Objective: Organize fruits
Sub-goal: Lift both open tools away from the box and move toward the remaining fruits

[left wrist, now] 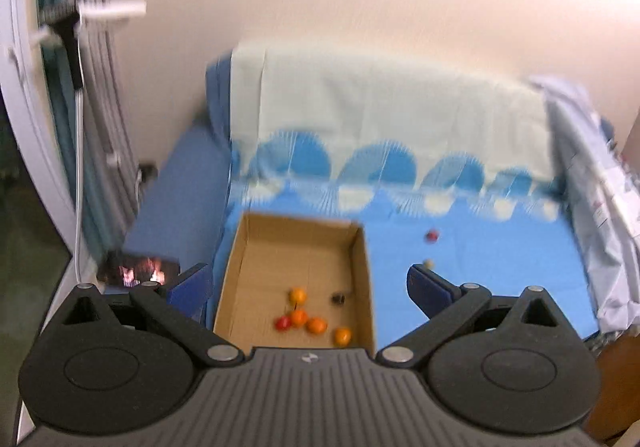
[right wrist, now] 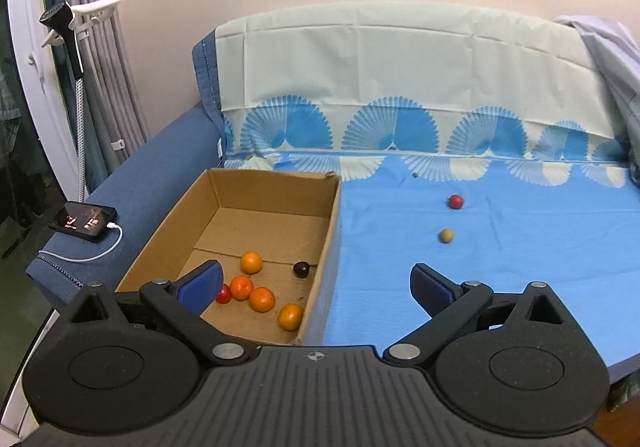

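The two fruits not yet boxed lie loose on the blue sheet (right wrist: 520, 247): a small red fruit (right wrist: 455, 201) at about one o'clock from my right gripper (right wrist: 316, 283), and a small tan fruit (right wrist: 445, 235) just nearer me on the same line, the two near each other but apart. I judge both light, round and smooth, so likely to roll on the soft cloth if nudged and to squirt out of a pinch that lands off-centre. I would take each across its widest part, pads on opposite sides, closing gently since small fruit may bruise.

The cardboard box (right wrist: 336, 215) sits on the sheet at eleven o'clock, open-topped. On its floor are four oranges (right wrist: 262, 299), a red fruit (right wrist: 223, 293) touching one of them at their nine o'clock, and a dark fruit (right wrist: 301, 269) with a stem, apart at their two o'clock.

My right jaws stand spread wide and empty; nothing lies between the pads, and neither touches anything. My left gripper (left wrist: 308, 283) is likewise released wide with nothing in it, hovering above the box, its view blurred. From there the loose red fruit shows at one o'clock.

Outward, a phone (right wrist: 84, 225) on a charging cable rests on the blue sofa arm (right wrist: 160, 175) at nine o'clock, and a patterned cloth (right wrist: 400, 59) drapes the backrest at twelve
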`<state>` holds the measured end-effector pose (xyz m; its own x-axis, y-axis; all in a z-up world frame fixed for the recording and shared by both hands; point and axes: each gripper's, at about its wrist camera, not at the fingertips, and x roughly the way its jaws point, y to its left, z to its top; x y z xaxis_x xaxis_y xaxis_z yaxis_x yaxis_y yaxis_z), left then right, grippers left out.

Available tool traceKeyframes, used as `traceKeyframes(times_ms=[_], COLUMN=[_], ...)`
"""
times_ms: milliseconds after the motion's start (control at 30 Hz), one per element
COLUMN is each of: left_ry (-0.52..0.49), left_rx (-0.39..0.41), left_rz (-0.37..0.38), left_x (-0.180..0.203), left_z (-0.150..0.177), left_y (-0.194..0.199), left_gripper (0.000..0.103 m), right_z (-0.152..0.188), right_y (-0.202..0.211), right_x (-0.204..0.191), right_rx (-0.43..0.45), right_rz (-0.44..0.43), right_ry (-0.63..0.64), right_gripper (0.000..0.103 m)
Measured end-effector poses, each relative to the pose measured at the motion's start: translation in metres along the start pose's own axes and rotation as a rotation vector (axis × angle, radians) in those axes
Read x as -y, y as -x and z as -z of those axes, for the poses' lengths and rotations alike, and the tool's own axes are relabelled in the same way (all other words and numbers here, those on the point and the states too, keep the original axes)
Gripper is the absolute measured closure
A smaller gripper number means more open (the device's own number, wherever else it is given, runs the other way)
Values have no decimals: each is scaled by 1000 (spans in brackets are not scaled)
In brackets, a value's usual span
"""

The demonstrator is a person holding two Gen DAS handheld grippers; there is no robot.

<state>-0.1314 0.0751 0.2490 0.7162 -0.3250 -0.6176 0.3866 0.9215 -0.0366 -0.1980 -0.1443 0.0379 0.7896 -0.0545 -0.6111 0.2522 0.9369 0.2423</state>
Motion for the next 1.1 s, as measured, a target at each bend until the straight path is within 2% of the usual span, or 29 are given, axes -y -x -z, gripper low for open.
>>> traceKeyframes(times_ms=[200,433,500,733,900,1033,1100], left_ry=[47,32,34,-7,-74,-124,-171], left_rx=[84,113,120,131,101,96,110], left_rz=[85,131,148,133,101,143,129], left_x=[14,35,36,54,69,76,84], left_z=[-11,-12,-10,-8,-10,-15,-19], left_y=[54,83,88,94,88,89,92], left_gripper=[0,0,0,0,0,0,0], right_z=[0,-1,-1,1,2,3,4], right_y=[17,34,37,43,42,40,39], right_x=[4,7,10,17,28,39,44], right_rx=[18,60,69,80,79,70,70], right_rz=[14,28,30,42,60,73,77], right_ry=[-23,-8,-9,-12,-31,-43,-48], right_gripper=[3,3,3,3,3,2,2])
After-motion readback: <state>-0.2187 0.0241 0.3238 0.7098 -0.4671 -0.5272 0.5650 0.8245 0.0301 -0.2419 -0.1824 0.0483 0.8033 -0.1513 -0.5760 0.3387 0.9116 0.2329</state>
